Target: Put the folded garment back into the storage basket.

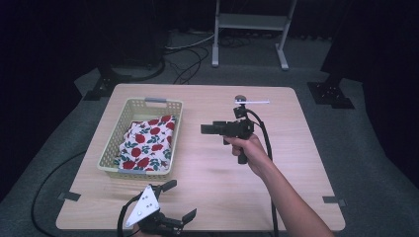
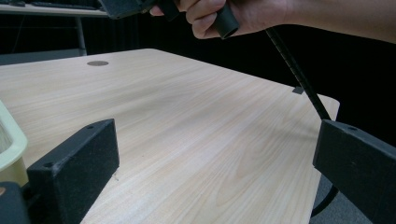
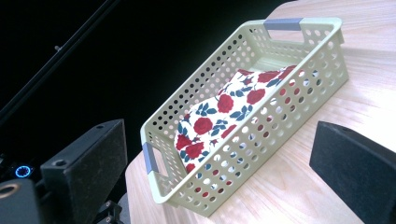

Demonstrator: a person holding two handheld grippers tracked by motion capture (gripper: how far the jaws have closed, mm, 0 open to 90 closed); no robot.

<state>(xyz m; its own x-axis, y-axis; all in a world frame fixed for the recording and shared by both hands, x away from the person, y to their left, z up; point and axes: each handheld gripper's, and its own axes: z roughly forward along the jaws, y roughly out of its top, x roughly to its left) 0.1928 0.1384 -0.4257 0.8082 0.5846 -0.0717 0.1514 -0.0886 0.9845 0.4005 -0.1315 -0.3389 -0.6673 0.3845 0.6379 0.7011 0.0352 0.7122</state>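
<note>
While the floral cloth [image 3: 219,114] lies folded inside the perforated basket [image 3: 322,65], ahead of the right gripper [image 1: 206,129], both sets of jaws stand apart and empty. Placement looks complete; the left gripper [image 1: 174,201] rests low beside the basket's near end, over bare tabletop [image 2: 196,126].

Bench [image 1: 207,173]: pale wood-grain top, rounded corners, a small dark round mark [image 2: 97,63] on its surface near one edge. Tape tabs [image 1: 334,200]: grey, stuck at the near corners of the bench. Floor [image 1: 375,163]: grey carpet, with black cables [image 1: 190,59] lying loose behind the bench. Metal stand [image 1: 249,29]: light grey frame on two feet, well behind the bench. Surroundings: dark.
</note>
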